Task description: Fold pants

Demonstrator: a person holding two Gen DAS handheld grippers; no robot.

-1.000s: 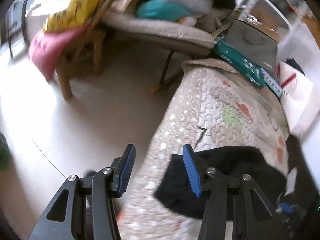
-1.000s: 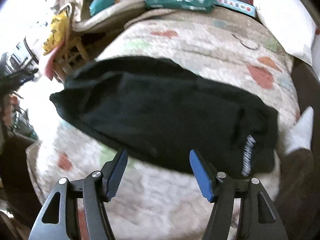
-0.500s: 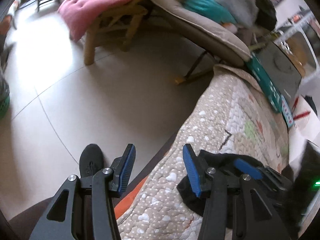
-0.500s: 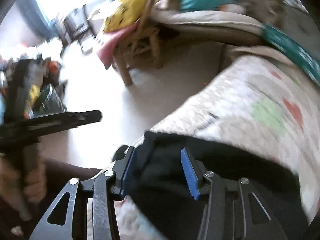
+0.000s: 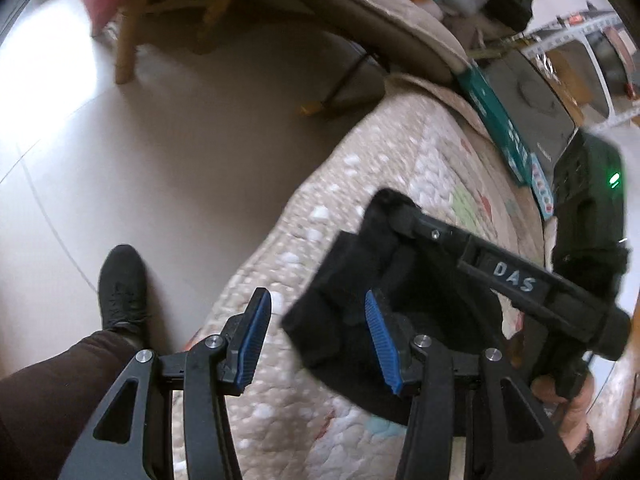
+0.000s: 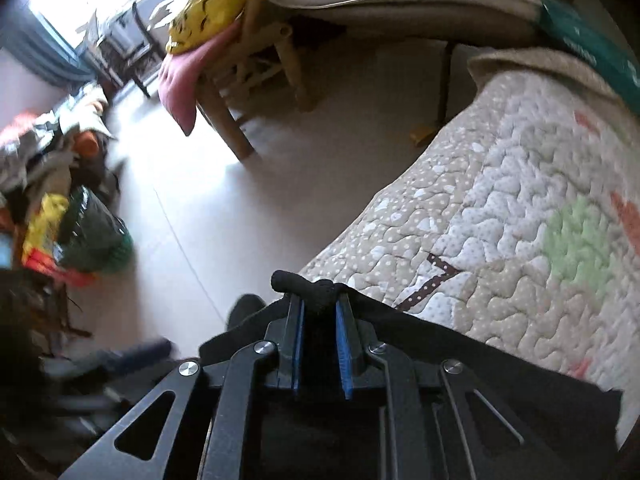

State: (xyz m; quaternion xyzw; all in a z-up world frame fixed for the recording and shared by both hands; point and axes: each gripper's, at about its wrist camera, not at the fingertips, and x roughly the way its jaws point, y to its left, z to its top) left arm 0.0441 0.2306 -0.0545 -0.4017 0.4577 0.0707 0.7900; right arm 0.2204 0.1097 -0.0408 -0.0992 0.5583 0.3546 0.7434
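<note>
The right gripper (image 6: 320,340) has its blue pads (image 6: 298,344) drawn in narrow on a bunched end of the black pants (image 6: 460,360), and a small roll of cloth pokes out past the tips. Seen from the left wrist camera, the same right gripper (image 5: 390,216) reaches across the garment from the right, with the cloth lifted and draped under its nose. The left gripper (image 5: 318,340) stands wide and holds nothing; one pad (image 5: 256,340) hovers over bare quilt, the other pad (image 5: 380,344) sits over the near edge of the pants.

The step in hand looks like carrying the pinched end over to make a fold. To do it well, the right gripper should keep the pinch firm, since only a little cloth is caught, and it should lift just enough for the layer to clear the rest before it travels. The left gripper would help most by closing on the matching corner beside it, so both edges move together and the fold lands square rather than twisted.

The pants lie on the patterned quilt (image 6: 520,184), close to its floor-side edge, mostly below and right of the right gripper. The person's shoe (image 5: 120,284) stands on the tiled floor (image 5: 160,160) just beside that edge, so cloth pulled too far that way may slide off.
</note>
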